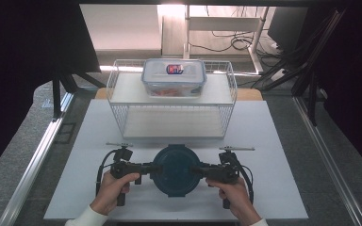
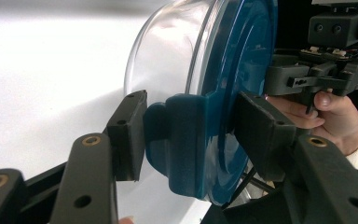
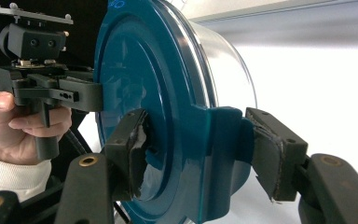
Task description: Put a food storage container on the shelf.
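Note:
A round clear container with a dark blue lid (image 1: 176, 169) is near the front middle of the white table (image 1: 264, 141), held from both sides. My left gripper (image 1: 153, 168) grips its left edge. In the left gripper view this gripper (image 2: 191, 135) has one pad (image 2: 128, 135) against the blue clip tab (image 2: 182, 140) and the other on the lid's top. My right gripper (image 1: 196, 170) grips the opposite edge. In the right gripper view it (image 3: 200, 149) clamps the other tab (image 3: 223, 154) between worn pads (image 3: 270, 154). A hand holds each gripper.
A white wire rack (image 1: 122, 117) with two shelves stands behind the container. On its top shelf is a clear rectangular lidded box (image 1: 174, 76) with red contents. A metal rail (image 1: 37, 155) runs along the left, another along the right (image 1: 325, 155). Black stands flank the table.

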The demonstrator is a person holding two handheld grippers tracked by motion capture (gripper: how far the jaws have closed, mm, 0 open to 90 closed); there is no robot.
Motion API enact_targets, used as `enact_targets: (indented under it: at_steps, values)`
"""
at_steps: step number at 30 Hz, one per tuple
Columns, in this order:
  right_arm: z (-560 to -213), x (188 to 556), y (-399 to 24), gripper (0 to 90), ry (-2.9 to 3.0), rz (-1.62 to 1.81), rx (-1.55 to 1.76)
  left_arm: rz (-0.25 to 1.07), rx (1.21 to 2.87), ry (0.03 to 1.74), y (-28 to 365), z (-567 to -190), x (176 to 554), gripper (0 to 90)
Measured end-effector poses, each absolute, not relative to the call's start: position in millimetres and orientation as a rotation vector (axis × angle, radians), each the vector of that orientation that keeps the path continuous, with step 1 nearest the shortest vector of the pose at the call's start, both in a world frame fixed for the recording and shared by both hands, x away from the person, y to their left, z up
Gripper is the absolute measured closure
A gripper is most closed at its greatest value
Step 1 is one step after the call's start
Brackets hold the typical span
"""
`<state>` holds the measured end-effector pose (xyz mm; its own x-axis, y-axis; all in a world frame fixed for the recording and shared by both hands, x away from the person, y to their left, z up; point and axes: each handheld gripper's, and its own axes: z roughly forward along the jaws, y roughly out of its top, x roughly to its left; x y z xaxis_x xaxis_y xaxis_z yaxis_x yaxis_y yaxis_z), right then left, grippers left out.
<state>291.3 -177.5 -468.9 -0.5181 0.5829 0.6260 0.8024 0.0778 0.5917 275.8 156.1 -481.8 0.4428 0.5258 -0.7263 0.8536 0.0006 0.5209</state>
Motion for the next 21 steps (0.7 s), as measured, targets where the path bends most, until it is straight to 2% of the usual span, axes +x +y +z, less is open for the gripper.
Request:
enact_targets:
  at_steps: [11,21]
  values:
    - [-462.3,294.3,-178.9,40.8,-2.128,-1.429,-1.404,-0.378,1.674,1.2,154.7,-471.8,281.0,45.1]
    - [-441.4,304.0,-175.2,40.8,-2.147,-1.473,-1.374,-0.334,1.682,1.18,158.9,-447.0,289.4,45.1]
